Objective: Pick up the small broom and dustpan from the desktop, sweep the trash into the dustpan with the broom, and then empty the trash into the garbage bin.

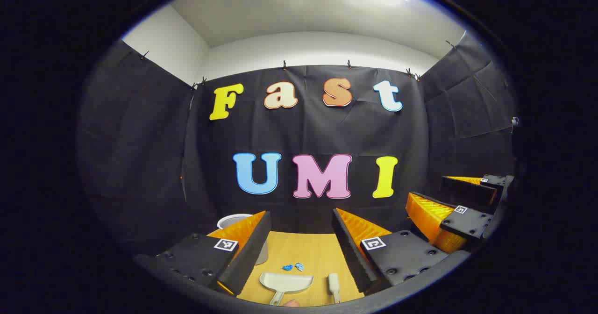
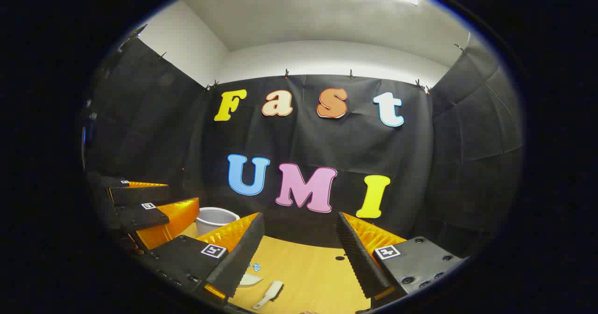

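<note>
On the wooden desktop (image 1: 303, 251) lie a pale dustpan (image 1: 286, 282), a small white broom (image 1: 334, 286) to its right, and blue scraps of trash (image 1: 293, 267) just beyond the pan. My left gripper (image 1: 301, 218) hangs open above them, holding nothing. From the right gripper view, the broom (image 2: 269, 294) lies near the bottom, the dustpan (image 2: 247, 280) is half hidden behind a finger, and the blue scraps (image 2: 255, 267) sit beside it. My right gripper (image 2: 300, 218) is open and holds nothing. Each gripper appears beside the other: the right gripper (image 1: 434, 190), the left gripper (image 2: 180, 193).
A white garbage bin (image 2: 215, 218) stands at the desktop's far left by the black cloth wall, and the bin (image 1: 232, 220) is partly hidden by a finger in the left gripper view. A small dark hole (image 2: 340, 258) marks the desktop on the right.
</note>
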Action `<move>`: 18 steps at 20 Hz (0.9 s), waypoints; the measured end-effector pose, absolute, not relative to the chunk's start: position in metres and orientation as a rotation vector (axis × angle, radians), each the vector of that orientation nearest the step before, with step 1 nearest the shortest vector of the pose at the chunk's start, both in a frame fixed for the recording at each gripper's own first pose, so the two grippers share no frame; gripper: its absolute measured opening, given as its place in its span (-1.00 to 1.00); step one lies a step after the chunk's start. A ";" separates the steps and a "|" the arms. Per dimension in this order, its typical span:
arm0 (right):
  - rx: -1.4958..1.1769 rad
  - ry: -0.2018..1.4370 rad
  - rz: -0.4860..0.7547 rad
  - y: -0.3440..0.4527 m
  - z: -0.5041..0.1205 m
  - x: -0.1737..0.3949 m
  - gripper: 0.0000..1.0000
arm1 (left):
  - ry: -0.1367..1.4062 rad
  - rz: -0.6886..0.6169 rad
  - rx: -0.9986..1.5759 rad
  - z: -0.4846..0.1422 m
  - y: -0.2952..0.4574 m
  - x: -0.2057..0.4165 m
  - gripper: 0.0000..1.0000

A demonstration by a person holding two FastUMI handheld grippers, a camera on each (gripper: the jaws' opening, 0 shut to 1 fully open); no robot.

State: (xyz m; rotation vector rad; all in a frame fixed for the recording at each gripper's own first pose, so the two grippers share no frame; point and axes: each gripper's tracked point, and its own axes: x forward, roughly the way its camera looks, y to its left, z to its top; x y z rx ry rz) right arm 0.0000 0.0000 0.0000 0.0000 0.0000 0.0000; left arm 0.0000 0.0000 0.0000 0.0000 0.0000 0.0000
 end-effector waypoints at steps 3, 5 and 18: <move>0.015 0.009 -0.021 0.010 0.001 0.006 0.97 | -0.008 0.001 0.017 0.004 0.014 0.001 0.57; 0.014 0.036 -0.033 0.017 -0.006 0.007 0.94 | -0.008 -0.008 0.011 0.004 0.019 0.003 0.57; 0.026 0.037 -0.115 0.013 -0.012 0.016 0.94 | 0.010 -0.050 -0.060 -0.008 0.015 0.023 0.57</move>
